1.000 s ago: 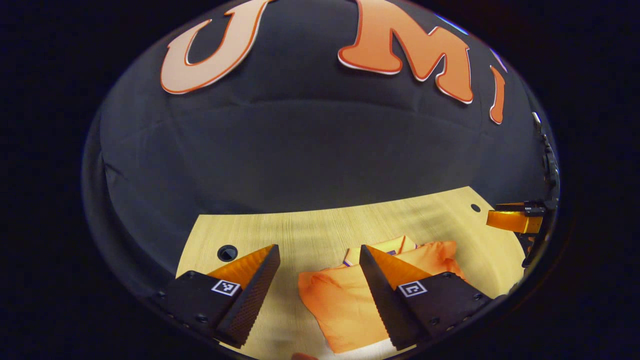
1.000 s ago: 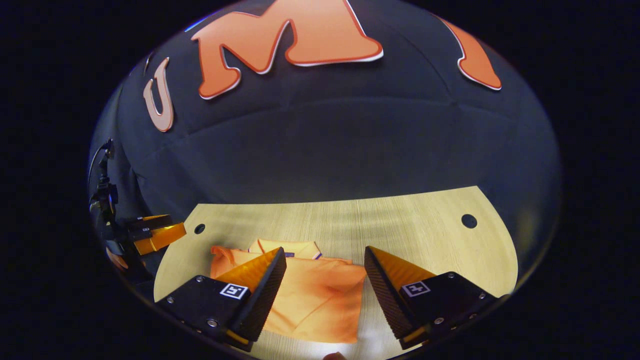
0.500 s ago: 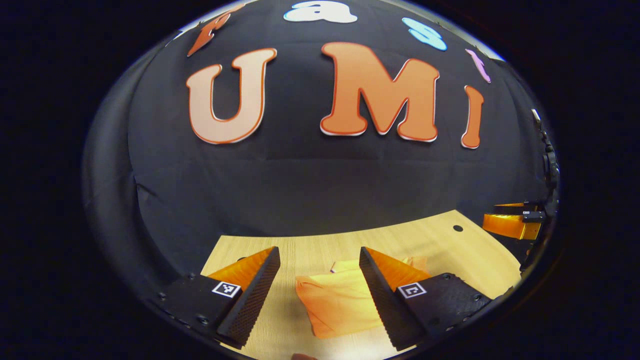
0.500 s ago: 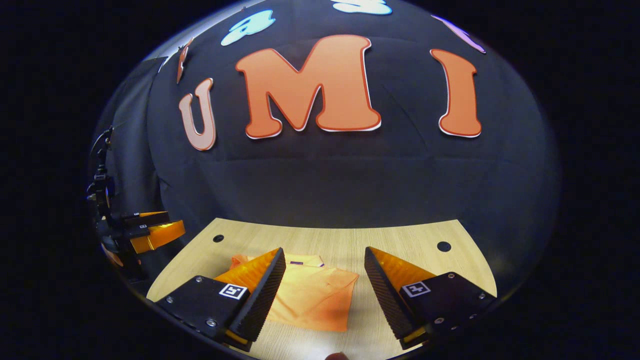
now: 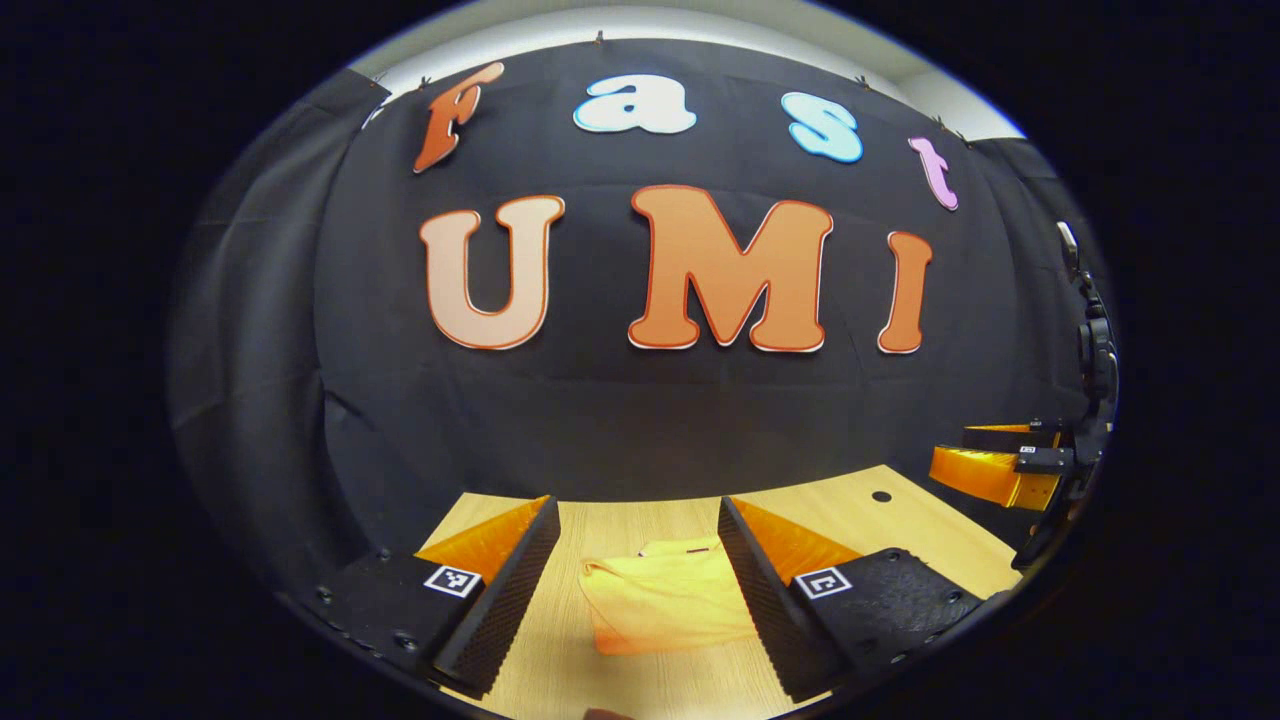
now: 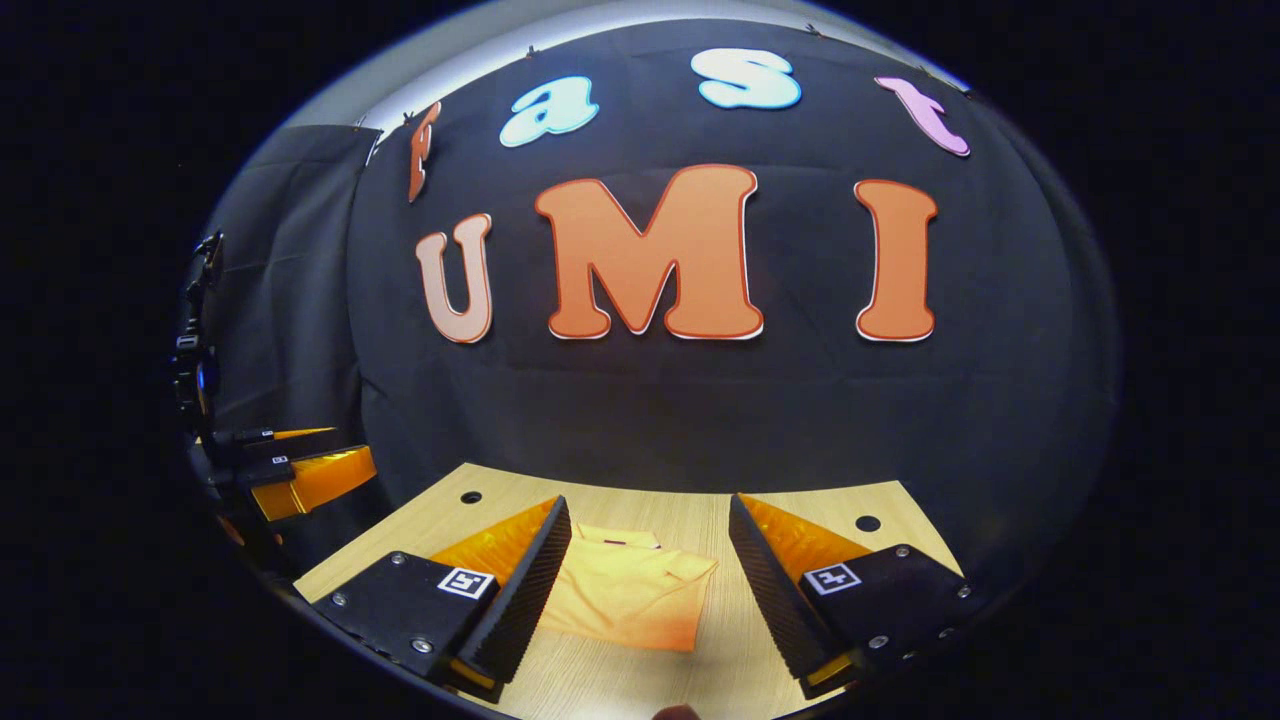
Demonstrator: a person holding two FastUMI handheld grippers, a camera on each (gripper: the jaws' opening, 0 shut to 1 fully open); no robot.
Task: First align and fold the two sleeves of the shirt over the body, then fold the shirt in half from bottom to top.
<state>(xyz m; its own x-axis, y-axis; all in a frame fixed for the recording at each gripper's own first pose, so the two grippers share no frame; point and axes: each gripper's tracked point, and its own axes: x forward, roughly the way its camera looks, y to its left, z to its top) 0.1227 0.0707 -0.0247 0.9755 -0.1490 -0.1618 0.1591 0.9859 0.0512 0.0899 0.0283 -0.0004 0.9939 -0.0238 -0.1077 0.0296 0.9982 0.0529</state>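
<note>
A pale wooden table top with a fine straight grain (image 5: 690, 680) (image 6: 640, 690) fills the lower part of both views, its far edge meeting the black cloth wall of the booth (image 5: 640, 420) (image 6: 660, 400), which hangs in soft creases and reaches up to a strip of pale wall or ceiling at the very top. Small round dark holes are cut into the table near its far corners (image 5: 881, 496) (image 6: 868, 523) (image 6: 471, 496). On the table lies the folded orange shirt (image 5: 665, 608) (image 6: 625, 600), a compact, roughly rectangular bundle of soft matte cloth with gentle wrinkles, its collar end turned toward the wall and its nearer edge lying straight across the wood. In the left gripper view the left gripper (image 5: 638, 555) is held above the table with its two wedge-shaped fingers spread wide apart and nothing between them but the sight of the shirt farther off; the inner faces of the fingers carry a fine dotted texture, and each finger base bears a small square black-and-white marker. In the right gripper view the right gripper (image 6: 650, 550) is likewise spread wide and empty, clear of the cloth. Each view also catches the other gripper at its edge, held in the air beside the table (image 5: 995, 470) (image 6: 300, 470).
</note>
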